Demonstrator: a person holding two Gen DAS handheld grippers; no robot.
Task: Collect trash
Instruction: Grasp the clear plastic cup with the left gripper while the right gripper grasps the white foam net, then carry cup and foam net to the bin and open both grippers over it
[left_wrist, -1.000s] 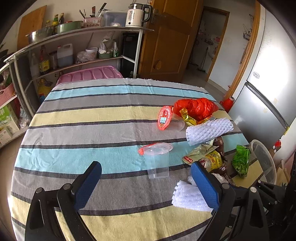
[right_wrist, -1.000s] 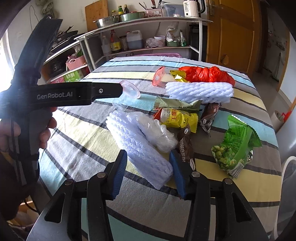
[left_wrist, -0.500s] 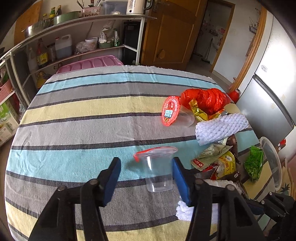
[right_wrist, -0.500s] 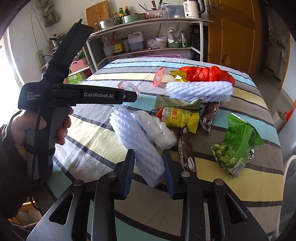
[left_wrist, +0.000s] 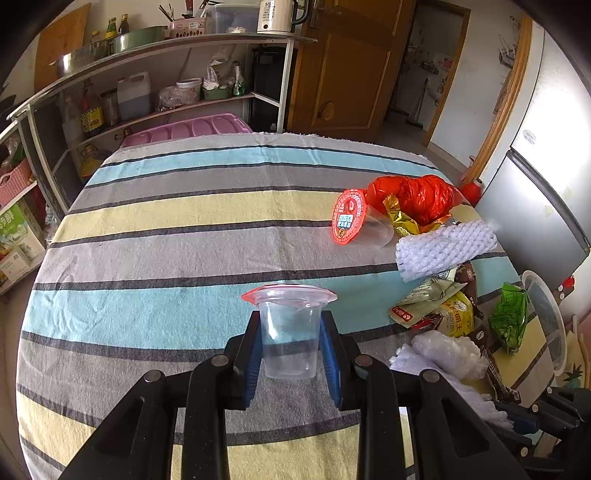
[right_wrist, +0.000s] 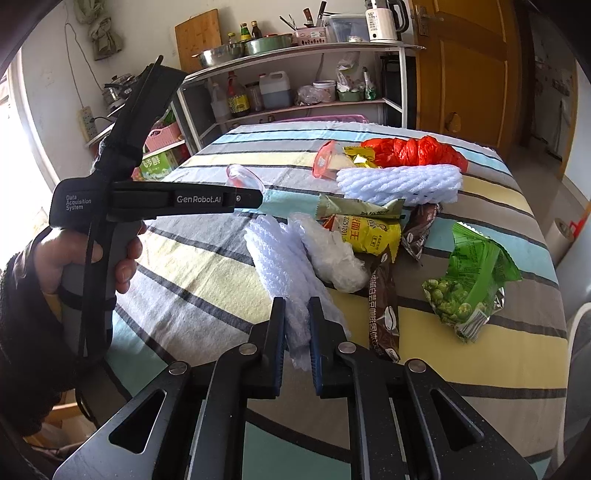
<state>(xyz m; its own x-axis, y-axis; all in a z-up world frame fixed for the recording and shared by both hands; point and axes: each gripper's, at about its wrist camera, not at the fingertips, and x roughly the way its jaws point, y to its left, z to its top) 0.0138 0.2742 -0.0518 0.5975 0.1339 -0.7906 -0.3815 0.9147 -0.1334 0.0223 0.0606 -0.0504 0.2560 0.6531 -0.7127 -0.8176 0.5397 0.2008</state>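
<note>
The left gripper (left_wrist: 290, 343) has its jaws closed on a clear plastic cup (left_wrist: 289, 332), the blue pads pressing its two sides just under the rim. The cup stands upright, with a peeled red-edged film lid (left_wrist: 289, 292) still hanging on its mouth. It is over the striped cloth on the worktop (left_wrist: 177, 236); whether its base touches the cloth or is lifted just off it is hard to judge from this angle.

The right gripper (right_wrist: 297, 325) has its jaws pinched nearly together on the near end of a white foam net sleeve (right_wrist: 280, 266), which lies stretched away from the jaws across the cloth. A crumpled clear plastic bag (right_wrist: 332, 254) lies against the sleeve's right side.

The remaining trash is gathered on the right part of the worktop: a second white foam net (right_wrist: 400, 182), a red plastic bag (right_wrist: 410, 151), a tipped cup with a red printed lid (left_wrist: 349, 221), a yellow snack packet (right_wrist: 373, 232), a brown wrapper (right_wrist: 382, 306) and a green pea packet (right_wrist: 469, 284). In the right wrist view, the person's left hand (right_wrist: 74, 258) grips the handle of the other tool.
</note>
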